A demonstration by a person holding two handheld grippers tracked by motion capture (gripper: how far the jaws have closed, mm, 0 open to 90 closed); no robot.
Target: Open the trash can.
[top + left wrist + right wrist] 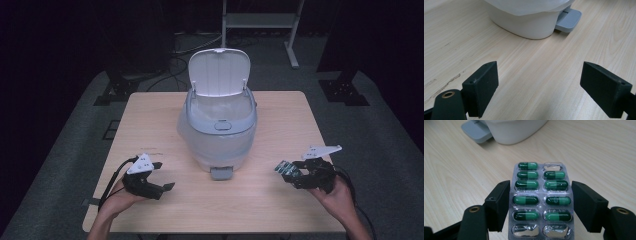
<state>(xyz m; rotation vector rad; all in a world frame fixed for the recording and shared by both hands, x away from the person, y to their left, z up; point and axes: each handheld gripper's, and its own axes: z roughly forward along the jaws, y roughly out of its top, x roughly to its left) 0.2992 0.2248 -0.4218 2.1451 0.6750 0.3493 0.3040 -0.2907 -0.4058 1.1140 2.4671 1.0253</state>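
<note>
A white pedal bin [218, 125] stands mid-table with its lid [219, 71] up and a clear liner inside; its grey pedal [221, 173] faces me. My right gripper [294, 172] at the front right is shut on a silver blister pack [541, 200] of green capsules, its jaws pressing the pack's two long edges, a little above the table. Several pockets of the blister pack [286, 169] are crushed empty. My left gripper [161, 176] rests at the front left, open, with bare wood between its jaws [540, 90].
The wooden table [150, 120] has free room on both sides of the bin. The bin's base [524, 22] and pedal [568, 19] lie ahead of the left gripper. Dark floor, cables and a white frame [260, 22] lie beyond the far edge.
</note>
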